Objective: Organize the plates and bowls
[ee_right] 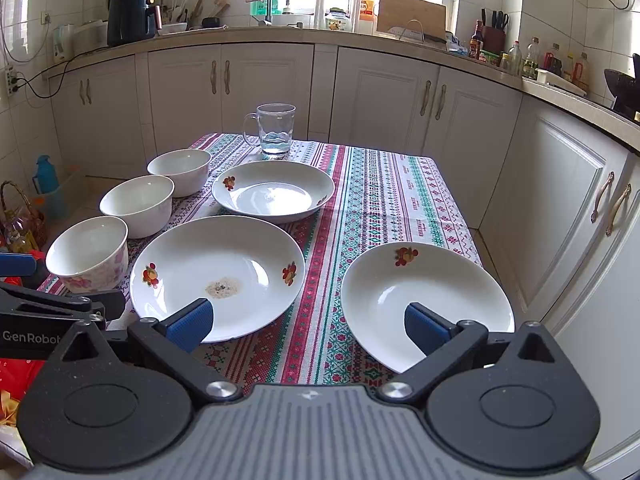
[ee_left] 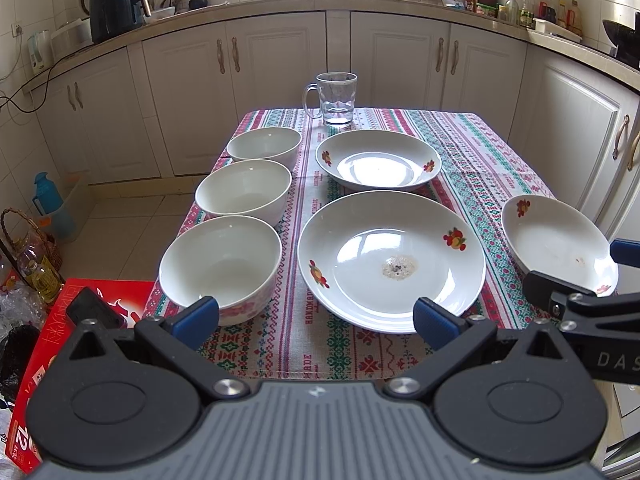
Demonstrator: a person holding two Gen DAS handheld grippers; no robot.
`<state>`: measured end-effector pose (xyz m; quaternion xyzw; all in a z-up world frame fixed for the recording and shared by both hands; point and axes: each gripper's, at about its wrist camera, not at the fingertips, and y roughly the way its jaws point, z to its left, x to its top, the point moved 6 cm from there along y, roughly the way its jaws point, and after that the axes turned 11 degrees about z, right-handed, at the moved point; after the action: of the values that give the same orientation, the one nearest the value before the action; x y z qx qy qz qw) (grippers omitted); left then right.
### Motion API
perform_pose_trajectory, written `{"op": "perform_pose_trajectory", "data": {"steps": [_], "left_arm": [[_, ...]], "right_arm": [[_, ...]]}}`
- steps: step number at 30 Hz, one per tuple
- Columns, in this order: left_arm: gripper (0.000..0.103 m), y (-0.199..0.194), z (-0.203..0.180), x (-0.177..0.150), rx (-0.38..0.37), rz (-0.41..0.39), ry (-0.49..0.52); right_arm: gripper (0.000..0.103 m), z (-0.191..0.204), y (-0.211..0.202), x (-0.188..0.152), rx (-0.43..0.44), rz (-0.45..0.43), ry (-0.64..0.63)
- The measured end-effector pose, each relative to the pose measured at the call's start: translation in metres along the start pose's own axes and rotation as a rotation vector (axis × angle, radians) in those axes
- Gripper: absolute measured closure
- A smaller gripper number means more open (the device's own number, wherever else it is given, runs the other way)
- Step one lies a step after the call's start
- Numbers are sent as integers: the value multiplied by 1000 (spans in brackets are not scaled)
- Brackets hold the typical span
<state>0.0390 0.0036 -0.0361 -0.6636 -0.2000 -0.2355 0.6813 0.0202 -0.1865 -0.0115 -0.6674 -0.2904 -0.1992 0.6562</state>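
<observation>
— On the desk (ee_left: 472, 148), what is seen?
— Three bowls (ee_left: 244, 194) are lined up at the left, two plates (ee_left: 390, 260) beside them, a third plate (ee_right: 426, 304) apart.
— And each tool?
— Left tool (ee_left: 316, 318) and right tool (ee_right: 308, 322) are spread apart, nothing gripped.

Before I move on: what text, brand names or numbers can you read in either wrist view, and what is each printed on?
"GenRobot": left gripper arm, right wrist view.
"DAS", cut off: right gripper arm, left wrist view.
"12": red box.
"HANDMADE": tablecloth.
Counter bottle labels: too small to read.
</observation>
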Motion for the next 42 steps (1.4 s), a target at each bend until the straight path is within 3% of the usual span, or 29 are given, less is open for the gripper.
{"op": "perform_pose_trajectory", "data": {"steps": [33,42], "left_arm": [[1,-1,-1,0,1,-7,3],[1,0,-10,10,-78,-40,31]], "right_arm": [[0,0,-3,0,2,-9,-2],[0,-8,-7,3,1,-50,-32]]}}
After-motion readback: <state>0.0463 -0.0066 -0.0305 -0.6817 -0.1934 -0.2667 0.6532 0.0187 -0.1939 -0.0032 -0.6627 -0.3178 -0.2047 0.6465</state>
